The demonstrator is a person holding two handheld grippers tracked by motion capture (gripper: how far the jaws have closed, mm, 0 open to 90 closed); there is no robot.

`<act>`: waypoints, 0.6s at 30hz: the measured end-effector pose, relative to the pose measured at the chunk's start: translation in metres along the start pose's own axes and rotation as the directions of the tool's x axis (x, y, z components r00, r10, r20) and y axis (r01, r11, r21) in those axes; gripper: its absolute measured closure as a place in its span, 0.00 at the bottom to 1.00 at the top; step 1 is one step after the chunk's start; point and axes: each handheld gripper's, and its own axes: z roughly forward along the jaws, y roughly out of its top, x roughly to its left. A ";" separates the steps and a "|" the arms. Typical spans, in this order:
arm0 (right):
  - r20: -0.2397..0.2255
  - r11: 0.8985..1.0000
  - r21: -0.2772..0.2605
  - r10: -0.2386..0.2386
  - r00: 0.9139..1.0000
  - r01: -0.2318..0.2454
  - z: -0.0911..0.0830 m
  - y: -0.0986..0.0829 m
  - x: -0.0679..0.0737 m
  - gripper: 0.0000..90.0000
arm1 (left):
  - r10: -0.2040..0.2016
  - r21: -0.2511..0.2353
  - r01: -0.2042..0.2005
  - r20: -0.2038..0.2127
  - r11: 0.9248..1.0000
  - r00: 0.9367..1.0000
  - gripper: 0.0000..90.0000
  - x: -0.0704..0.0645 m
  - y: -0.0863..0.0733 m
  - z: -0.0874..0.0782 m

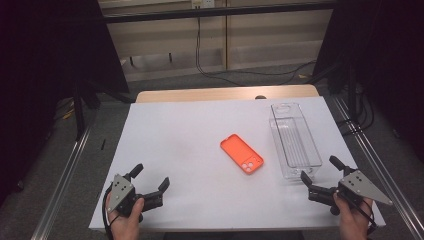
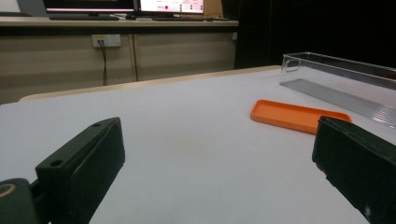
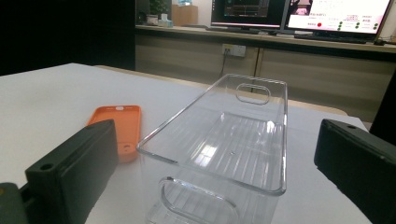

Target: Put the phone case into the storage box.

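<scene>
Clear ribbed plastic bin [image 1: 295, 141], flat orange phone case [image 1: 242, 153]; left claw [image 1: 150, 181], right claw [image 1: 317, 175] gape wide, empty.

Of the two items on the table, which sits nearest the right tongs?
The clear plastic bin, just ahead of the right tongs; the orange phone case lies farther left.

Two hand-held matte black two-jaw tools, one per bare hand.

Left black gripper [image 1: 150, 179]: blocky rectangular jaws, small round screw hole near one tip, grey three-cornered metal plate dotted with dark screws on top, thin black cable looped by the wrist.

Right black gripper [image 1: 321, 170]: same black blocky jaws, same grey screw-dotted plate, black cable.
</scene>
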 end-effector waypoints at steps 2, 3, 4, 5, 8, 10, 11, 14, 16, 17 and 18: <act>0.006 1.000 0.004 0.003 1.000 -0.003 0.000 0.000 -0.001 0.00 | 0.000 -0.012 0.000 -0.002 1.000 1.000 0.03 0.000 0.000 -0.001; 0.006 1.000 0.004 0.003 1.000 -0.003 0.000 0.000 -0.001 0.00 | 0.002 -0.014 -0.002 -0.003 1.000 1.000 0.03 0.000 0.001 -0.001; 0.003 1.000 0.003 0.004 1.000 -0.004 0.000 0.000 -0.001 0.00 | 0.004 -0.015 -0.004 -0.003 1.000 1.000 0.03 -0.001 0.001 -0.001; 0.001 1.000 0.004 0.005 1.000 -0.005 0.000 0.000 -0.001 0.00 | -0.003 -0.021 0.003 -0.006 1.000 1.000 0.03 -0.002 0.001 0.000; 0.003 1.000 0.006 0.005 1.000 -0.006 0.000 -0.001 -0.001 0.00 | 0.006 -0.022 -0.006 -0.012 1.000 1.000 0.03 -0.005 0.003 0.001; 0.009 1.000 0.003 0.004 1.000 -0.004 0.001 -0.001 -0.002 0.00 | -0.002 -0.020 0.002 -0.012 1.000 1.000 0.03 -0.006 0.004 0.002; 0.005 1.000 0.005 0.010 1.000 -0.010 0.001 -0.001 -0.002 0.00 | -0.008 -0.013 0.008 -0.004 1.000 1.000 0.03 -0.007 0.004 0.004; 0.004 1.000 0.001 0.015 1.000 -0.015 0.002 -0.002 -0.003 0.00 | -0.019 -0.019 0.020 0.021 1.000 1.000 0.03 -0.009 0.005 0.007; 0.001 1.000 0.002 0.013 1.000 -0.013 0.002 -0.002 -0.003 0.00 | -0.002 -0.010 0.003 0.024 1.000 1.000 0.03 -0.011 0.006 0.009; 0.004 1.000 0.003 0.018 1.000 -0.018 0.002 -0.002 -0.003 0.00 | 0.005 -0.007 -0.005 0.032 1.000 0.999 0.03 -0.011 0.007 0.010; 0.002 1.000 0.003 0.025 1.000 -0.025 0.002 -0.002 -0.004 0.00 | 0.008 -0.006 -0.008 0.039 1.000 0.999 0.03 -0.012 0.007 0.012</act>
